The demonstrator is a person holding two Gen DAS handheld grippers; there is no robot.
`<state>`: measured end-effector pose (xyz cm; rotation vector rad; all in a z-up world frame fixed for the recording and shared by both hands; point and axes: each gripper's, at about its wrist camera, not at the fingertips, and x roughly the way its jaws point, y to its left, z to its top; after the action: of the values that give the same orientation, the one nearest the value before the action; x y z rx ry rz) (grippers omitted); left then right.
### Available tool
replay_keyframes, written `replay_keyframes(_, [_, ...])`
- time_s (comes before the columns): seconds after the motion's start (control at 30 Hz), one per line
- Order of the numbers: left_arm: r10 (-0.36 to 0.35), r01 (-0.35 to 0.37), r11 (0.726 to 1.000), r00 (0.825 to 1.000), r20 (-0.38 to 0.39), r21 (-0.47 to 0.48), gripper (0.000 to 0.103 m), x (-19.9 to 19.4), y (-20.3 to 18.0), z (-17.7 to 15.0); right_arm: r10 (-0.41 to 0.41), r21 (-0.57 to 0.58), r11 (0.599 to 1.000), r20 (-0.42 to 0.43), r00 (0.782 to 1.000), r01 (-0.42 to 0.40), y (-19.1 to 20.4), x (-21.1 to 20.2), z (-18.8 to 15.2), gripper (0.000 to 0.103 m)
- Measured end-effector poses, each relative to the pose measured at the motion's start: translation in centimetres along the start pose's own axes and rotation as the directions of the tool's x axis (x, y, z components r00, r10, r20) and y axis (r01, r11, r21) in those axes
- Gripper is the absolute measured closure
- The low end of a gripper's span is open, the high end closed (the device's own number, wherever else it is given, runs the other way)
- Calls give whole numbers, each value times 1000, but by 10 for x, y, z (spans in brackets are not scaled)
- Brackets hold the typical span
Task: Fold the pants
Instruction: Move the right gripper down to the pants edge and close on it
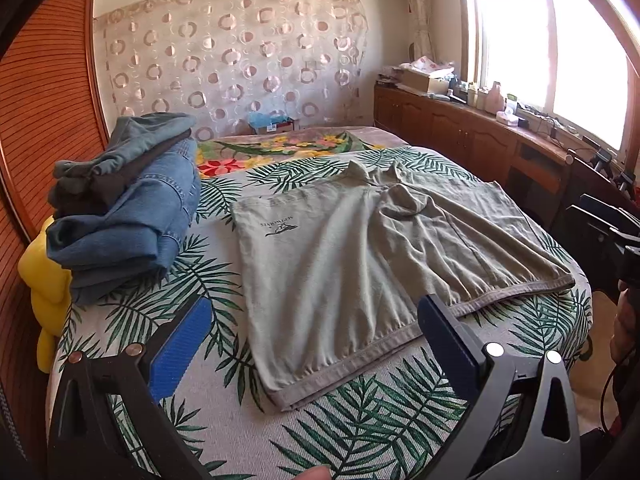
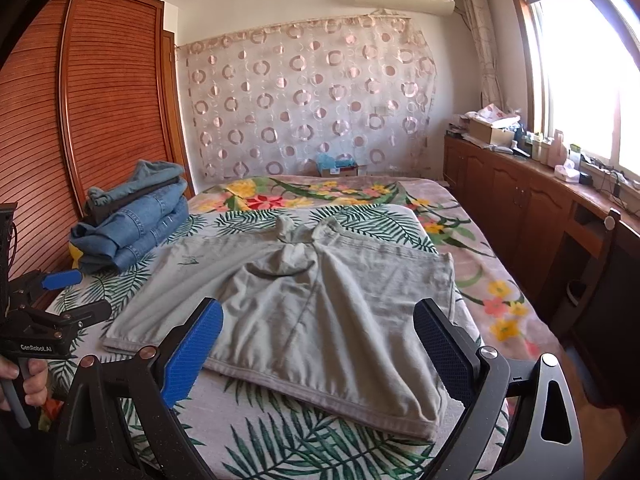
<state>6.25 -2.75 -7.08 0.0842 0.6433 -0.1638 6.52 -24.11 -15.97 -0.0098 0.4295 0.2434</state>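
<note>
The left gripper (image 1: 316,336) hovers with its blue-padded jaws wide apart and empty, above the near waistband of the grey-green shorts (image 1: 360,256). These lie spread flat on the palm-leaf bedspread (image 1: 360,420), just ahead of both grippers. The right gripper (image 2: 318,344) is likewise spread open, holding nothing, over the same near edge. Ahead and to the left sits a stack of folded jeans (image 1: 128,208), with a slatted wooden wardrobe (image 2: 100,100) behind it.
</note>
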Motion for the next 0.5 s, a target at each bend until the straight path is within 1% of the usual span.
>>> replay_keyframes(0.13, [-5,5,1000,1000,-9,16,0,5,-2,0,-13,-3,1000,-17,1000,13,-6,2,0,10])
replay_keyframes(0.23, [-9,10,1000,1000,-22,23,0,12,-1,1,-21,-5,1000,-37,999,21,-12,8,3,14])
replay_keyframes(0.33, [-5,6,1000,999,-31,21,0,17,1,1,-47,-6,999,-60,997,47,-26,16,7,20])
replay_keyframes(0.37, [-6,7,1000,999,-35,19,0,19,2,0,-54,-7,999,-68,996,53,-30,19,8,24])
replay_keyframes(0.43, [-11,12,1000,999,-46,13,0,24,5,-1,-74,-6,997,-91,993,74,-37,26,13,25])
replay_keyframes(0.5, [-15,15,1000,998,-57,6,0,27,8,-2,-89,0,996,-110,990,89,-47,31,15,28])
